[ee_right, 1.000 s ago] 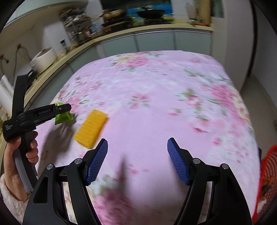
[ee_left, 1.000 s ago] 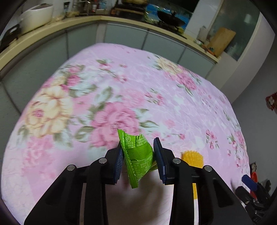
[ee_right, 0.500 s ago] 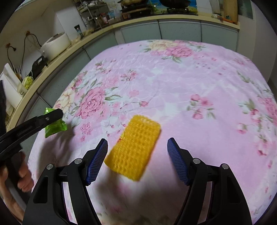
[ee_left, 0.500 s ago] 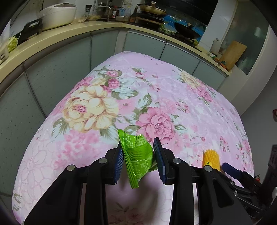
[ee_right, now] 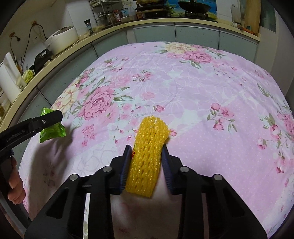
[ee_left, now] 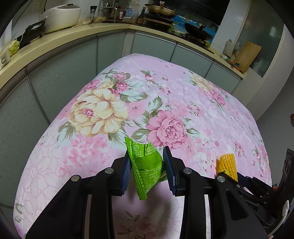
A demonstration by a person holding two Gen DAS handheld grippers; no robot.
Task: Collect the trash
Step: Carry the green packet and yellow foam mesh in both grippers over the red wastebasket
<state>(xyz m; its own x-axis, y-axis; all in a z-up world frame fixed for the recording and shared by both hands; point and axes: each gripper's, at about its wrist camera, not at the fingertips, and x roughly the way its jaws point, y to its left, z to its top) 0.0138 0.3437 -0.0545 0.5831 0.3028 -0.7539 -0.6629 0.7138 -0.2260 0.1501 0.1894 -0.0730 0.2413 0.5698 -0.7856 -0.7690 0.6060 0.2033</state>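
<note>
green wrapper [ee_left: 146, 166]: 1; yellow foam net [ee_right: 148, 158]: 1; floral cloth [ee_right: 183, 88]: 1; rice cooker [ee_left: 58, 15]: 1

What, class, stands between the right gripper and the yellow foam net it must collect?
Nothing. The right gripper has just been closing, and its pads now press both sides of the foam net. The left gripper holds the green wrapper off to the side, clear of it.
</note>
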